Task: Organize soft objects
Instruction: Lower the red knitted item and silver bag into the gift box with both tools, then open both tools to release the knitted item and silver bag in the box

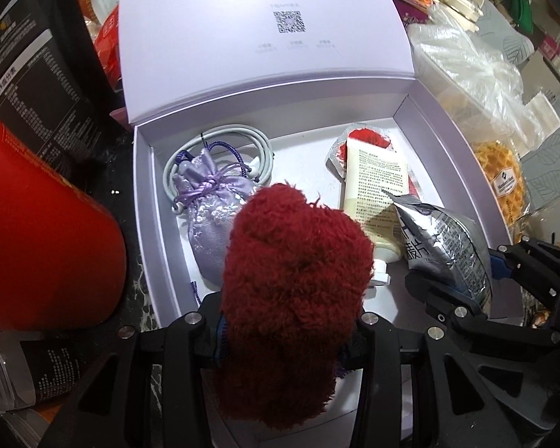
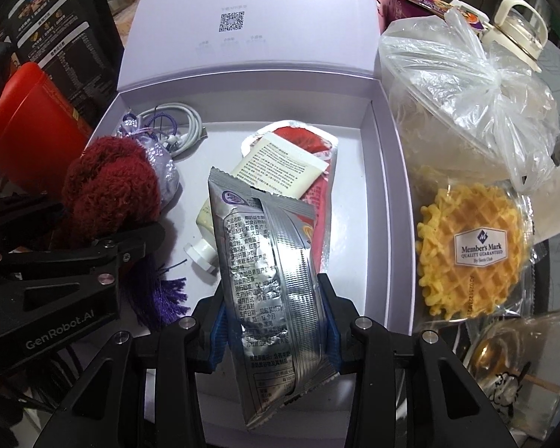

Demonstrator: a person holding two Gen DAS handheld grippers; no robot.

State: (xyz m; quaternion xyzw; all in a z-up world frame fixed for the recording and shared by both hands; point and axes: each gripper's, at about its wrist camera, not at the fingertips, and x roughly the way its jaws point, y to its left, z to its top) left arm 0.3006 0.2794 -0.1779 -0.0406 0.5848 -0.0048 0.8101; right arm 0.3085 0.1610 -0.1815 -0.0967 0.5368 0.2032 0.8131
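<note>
Both claws loaded, both hanging over the open lilac box (image 2: pixel 392 156), lid propped upright at the back. My left claw (image 1: pixel 280 339) is clamped on a dark red fuzzy plush (image 1: pixel 295 261), which bulges well past the fingers and blocks most of what lies under it. My right claw (image 2: pixel 276 332) pinches a silver foil sachet (image 2: pixel 268 261) between its blue pads, the packet standing on end with its top corner leaning over the box contents. Already lying on the box floor: a lilac drawstring pouch (image 1: pixel 209 201) at the left, partly over a coiled grey cable (image 1: pixel 242 134); a cream squeeze tube (image 1: pixel 373 183) near the middle, cap toward me, resting on a red-and-silver flat pack (image 2: pixel 317 149). So I judge several soft things stowed and two more on the way in, neither yet set down. Whether the plush touches the pouch or floats just above it I cannot tell from the left view; the right view suggests it sits beside and slightly over the pouch. A purple tassel (image 2: pixel 168 295) shows under my left claw, probably the pouch's. Left to do, as I read it: release plush and sachet inside. A wrapped waffle (image 2: pixel 474 250) and a clear plastic bag (image 2: pixel 466 86) lie on the counter just right of the box; they may be next.
</note>
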